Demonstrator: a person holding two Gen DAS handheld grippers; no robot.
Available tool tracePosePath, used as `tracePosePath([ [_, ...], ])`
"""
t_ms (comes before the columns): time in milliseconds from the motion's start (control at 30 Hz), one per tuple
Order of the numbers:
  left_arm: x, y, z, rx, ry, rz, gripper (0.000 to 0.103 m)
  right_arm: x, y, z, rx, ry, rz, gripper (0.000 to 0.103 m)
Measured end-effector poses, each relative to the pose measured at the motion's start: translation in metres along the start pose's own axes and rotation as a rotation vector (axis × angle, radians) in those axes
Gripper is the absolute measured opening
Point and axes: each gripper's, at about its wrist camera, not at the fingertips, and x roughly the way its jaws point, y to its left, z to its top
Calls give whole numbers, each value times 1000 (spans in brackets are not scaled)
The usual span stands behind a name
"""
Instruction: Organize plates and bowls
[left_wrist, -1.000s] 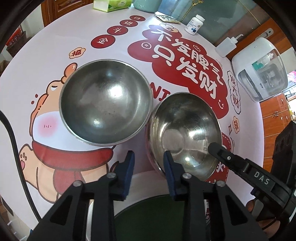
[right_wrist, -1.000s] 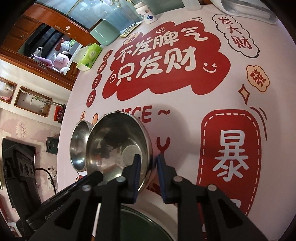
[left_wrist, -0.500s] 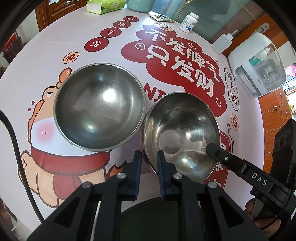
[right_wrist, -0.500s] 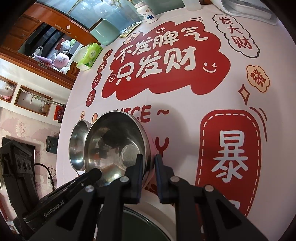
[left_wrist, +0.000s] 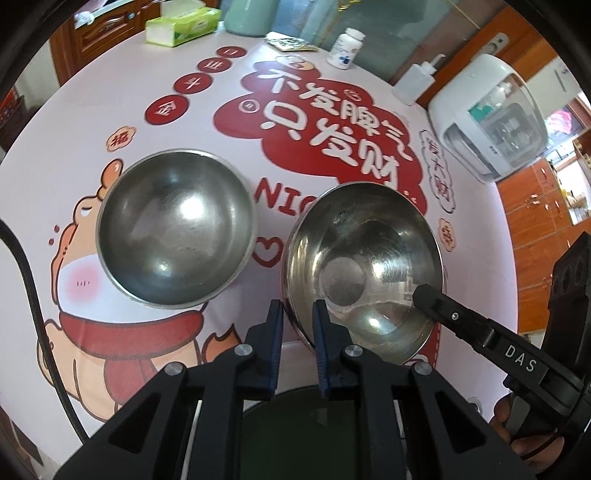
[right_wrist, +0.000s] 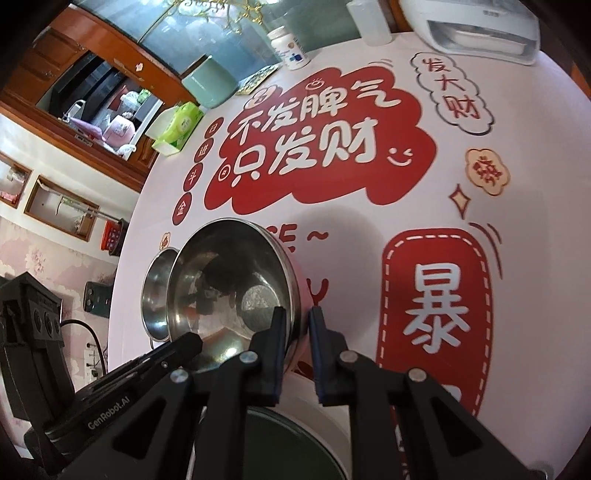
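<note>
Gripping two-handed: with the left tool (left_wrist: 297, 332), lower centre of its own view, pinched tight on the lower-left rim of the held bowl (left_wrist: 364, 269), one pad inside and one outside. Likewise with the right tool (right_wrist: 297, 332), clamped on the opposite rim of that same steel bowl and showing in the left view as a black finger reaching in from the lower right.

Looks tipped, right side higher; cannot tell whether wholly clear of the surface (left_wrist: 66, 155). To the left of it, mid-frame, the second bowl (left_wrist: 175, 232), standing flat, close but apart. Directly under both tools, at the bottom edge, a white-rimmed green dish (left_wrist: 295, 417).

Main hazard, by judgement: slipping. Thin, polished steel between narrow pads, held only at the lip, so little to bite on. Any uneven lift or twist between the two hands could lever the rim out of one grip and leave the bowl swinging from the other, then dropping onto the dish or the surface with a clatter.

Second hazard: clipping the second bowl's near rim while carrying across to nest, shoving or spinning it away. Worth going high enough and lowering squarely.
</note>
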Motion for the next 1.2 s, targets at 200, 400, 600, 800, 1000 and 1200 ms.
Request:
tracePosePath([
  [200,-10,-16,-3,86,2,-47,13,-24,-6,-15,50,-57,-35,12],
  [400,-24,-33,-10,183,-5,-93,13,-55,-12,-36,108,-134,-66,12],
  [600,-38,-56,-25,284,-4,-126,13,-83,-20,-62,169,-189,-102,12],
  [800,-44,-81,-47,348,27,-147,13,-111,-36,-88,213,-228,-136,12],
  [1000,-53,-112,-77,411,39,-163,13,-142,-59,-116,248,-249,-147,12],
  [1200,-60,-143,-109,447,46,-160,14,-163,-85,-143,277,-236,-147,13],
])
